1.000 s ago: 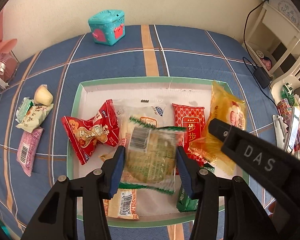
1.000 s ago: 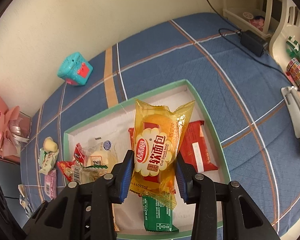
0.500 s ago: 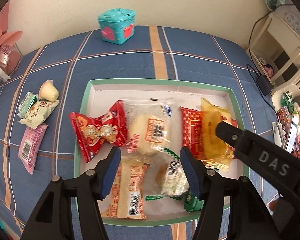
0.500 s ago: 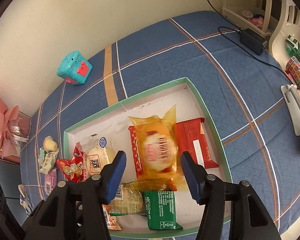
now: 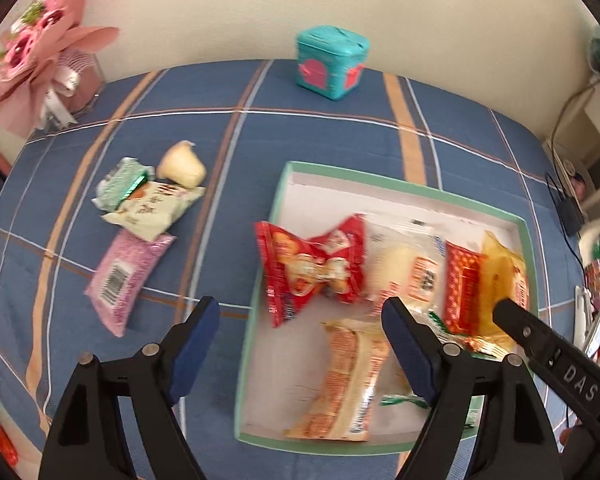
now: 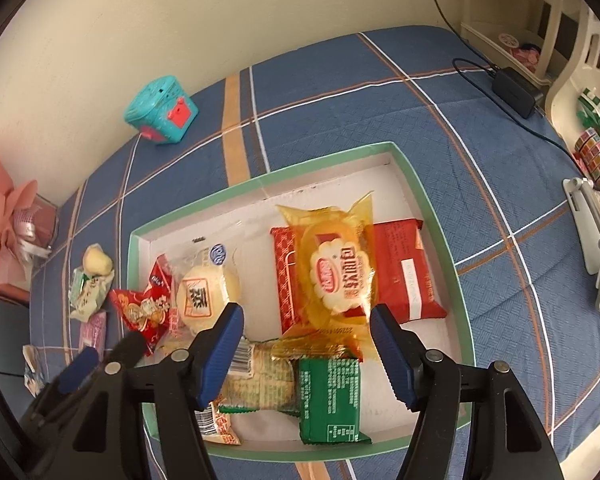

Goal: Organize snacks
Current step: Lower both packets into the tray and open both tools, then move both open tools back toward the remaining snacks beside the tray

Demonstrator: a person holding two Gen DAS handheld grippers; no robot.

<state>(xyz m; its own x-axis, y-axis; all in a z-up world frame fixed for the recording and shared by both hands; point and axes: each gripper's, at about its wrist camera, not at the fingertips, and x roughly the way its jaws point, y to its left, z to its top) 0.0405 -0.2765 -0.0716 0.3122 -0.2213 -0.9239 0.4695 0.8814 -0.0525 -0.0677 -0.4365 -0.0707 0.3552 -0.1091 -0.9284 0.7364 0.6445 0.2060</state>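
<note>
a shallow green-rimmed white cardboard tray (image 6: 440, 240) on the blue plaid cloth holds red, yellow (image 6: 340, 268), green (image 6: 330, 400) and clear snack packets lying flat; four more packets (image 5: 148, 208) lie off its left edge.

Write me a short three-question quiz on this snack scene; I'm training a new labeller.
1. True or false: the yellow packet lies inside the tray.
2. Which lies outside the tray? A) green packet B) pink packet C) bow-shaped red packet
3. Fill in: the right hand-held gripper is ____ as its jaws are opening, holding nothing.

Key: 1 true; 2 B; 3 empty.
</note>
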